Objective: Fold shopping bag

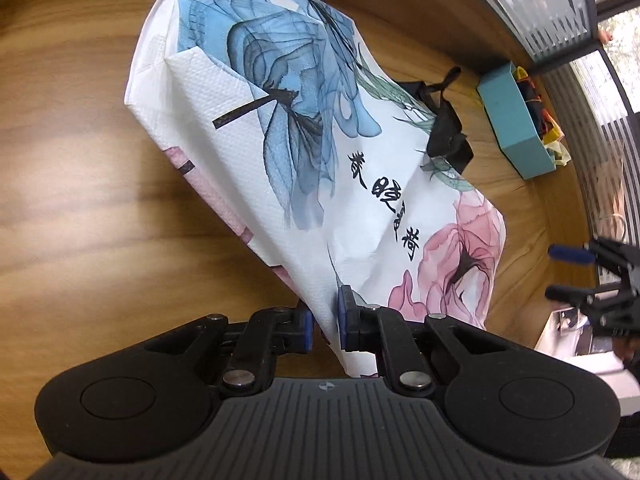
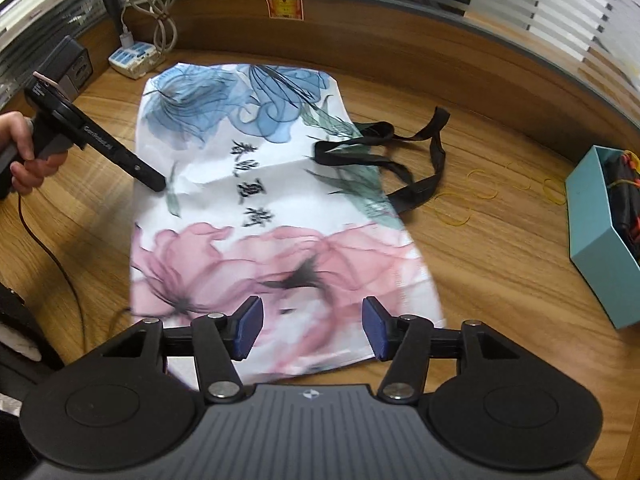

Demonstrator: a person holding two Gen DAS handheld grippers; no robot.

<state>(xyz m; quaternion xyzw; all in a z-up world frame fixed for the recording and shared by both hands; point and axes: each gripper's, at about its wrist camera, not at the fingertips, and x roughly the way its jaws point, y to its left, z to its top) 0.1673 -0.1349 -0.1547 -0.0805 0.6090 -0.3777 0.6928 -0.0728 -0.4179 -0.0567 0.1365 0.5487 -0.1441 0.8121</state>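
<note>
Shopping bag (image 2: 272,200), white nonwoven with blue and pink flowers printed on it, lies across the wooden desk (image 1: 80,160) with its long axis running away from me. The blue bloom is at the far end and the pink bloom at the near end, right under my right gripper (image 2: 312,330). Its black handles (image 2: 400,152) trail off the right-hand edge toward a teal box (image 2: 596,240) that holds small coloured things; a few rubber bands (image 2: 480,192) lie loose on the desk between them.

My left gripper (image 1: 324,320) has its jaws pinched nearly together on the bag's left edge, and the cloth rises from the desk to that hold. From the right wrist view the same gripper reaches in from the left, my hand (image 2: 24,152) around its grip, its tip on the left margin about halfway along the bag. My right jaws stand wide apart with nothing between them, hovering just over the pink near end, the cloth passing beneath the pads untouched.

I judge the coming fold turns on that near edge: it lies directly below my right jaws, so the right hand is the nearer one to take it.

A column of black brush-style Chinese characters runs down the middle of the bag; I cannot read them surely. The lettering on the left gripper's body is too small to make out.
</note>
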